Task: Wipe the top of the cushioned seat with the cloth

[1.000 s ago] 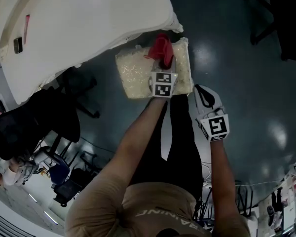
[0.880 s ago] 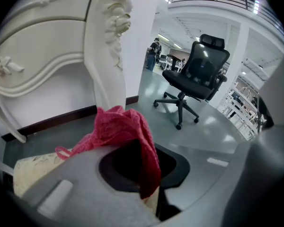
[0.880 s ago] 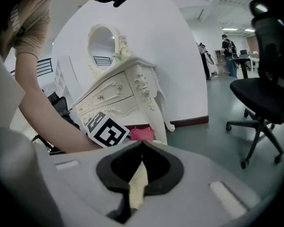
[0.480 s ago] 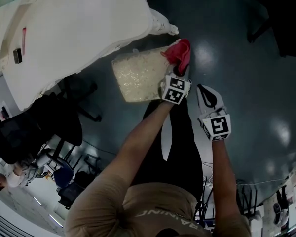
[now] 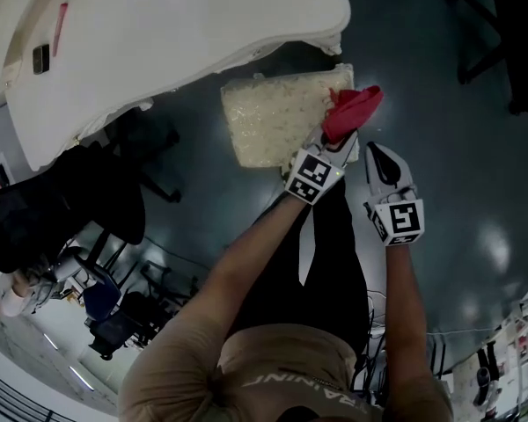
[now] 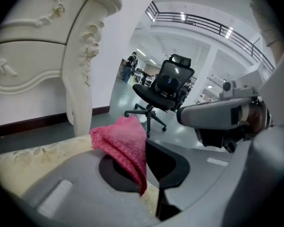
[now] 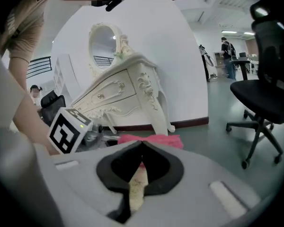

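Observation:
The cream cushioned seat stands on the dark floor beside a white dresser. My left gripper is at the seat's right edge, shut on a red cloth that bunches up past the jaws. In the left gripper view the pink-red cloth is pinched between the jaws of the left gripper, with the seat just under it. My right gripper hovers off the seat's right side, shut and empty. In the right gripper view the right gripper points at the cloth.
An ornate white dresser with a phone on top overhangs the seat's far side; its carved leg is close. Black office chairs stand on the glossy floor, and another at left.
My left gripper has carried the cloth across the seat, from its far middle to its right edge. The right gripper has stayed beside the seat.

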